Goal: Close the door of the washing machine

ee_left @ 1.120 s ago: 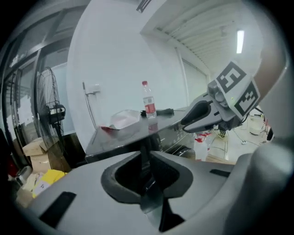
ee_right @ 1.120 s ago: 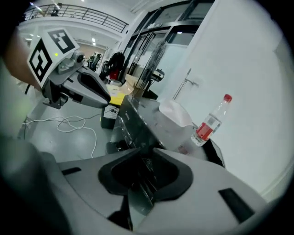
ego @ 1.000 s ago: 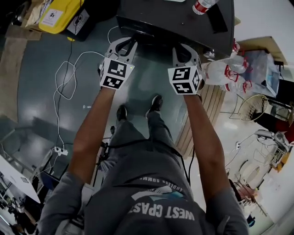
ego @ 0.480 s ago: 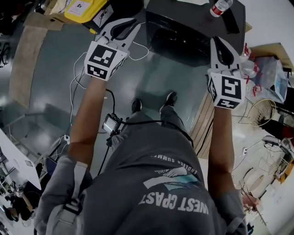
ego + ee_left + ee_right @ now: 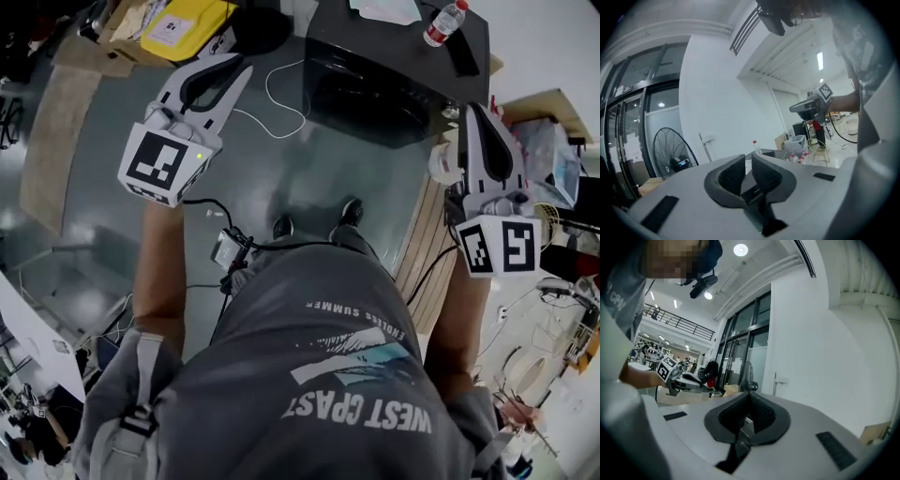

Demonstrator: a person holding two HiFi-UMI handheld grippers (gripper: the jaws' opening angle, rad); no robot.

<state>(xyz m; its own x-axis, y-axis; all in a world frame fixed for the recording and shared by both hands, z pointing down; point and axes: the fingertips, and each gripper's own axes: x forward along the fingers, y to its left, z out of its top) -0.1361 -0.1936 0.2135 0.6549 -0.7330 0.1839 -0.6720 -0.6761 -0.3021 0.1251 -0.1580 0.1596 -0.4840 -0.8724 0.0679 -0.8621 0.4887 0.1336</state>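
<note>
1. The washing machine (image 5: 394, 89), a dark box, stands at the top of the head view. Its front face is turned toward the person, and from above the face looks flat.
2. A bottle (image 5: 441, 22) with a red label and a white sheet (image 5: 386, 9) lie on its top.
3. The left gripper (image 5: 234, 67) hangs over the glossy grey floor (image 5: 103, 197) to the left of the machine. It is drawn closed on nothing, with only a thin slit showing at the tips.
4. The right gripper (image 5: 473, 114) hangs off the machine's right corner beside a wooden panel (image 5: 424, 267). It is clenched tip to tip and empty.
5. A white cable (image 5: 274, 105) loops across the floor, and a yellow case (image 5: 183, 21) sits at the far left.
6. The room has white walls, and a standing fan (image 5: 670, 152) is beside glass doors (image 5: 628, 136).
</note>
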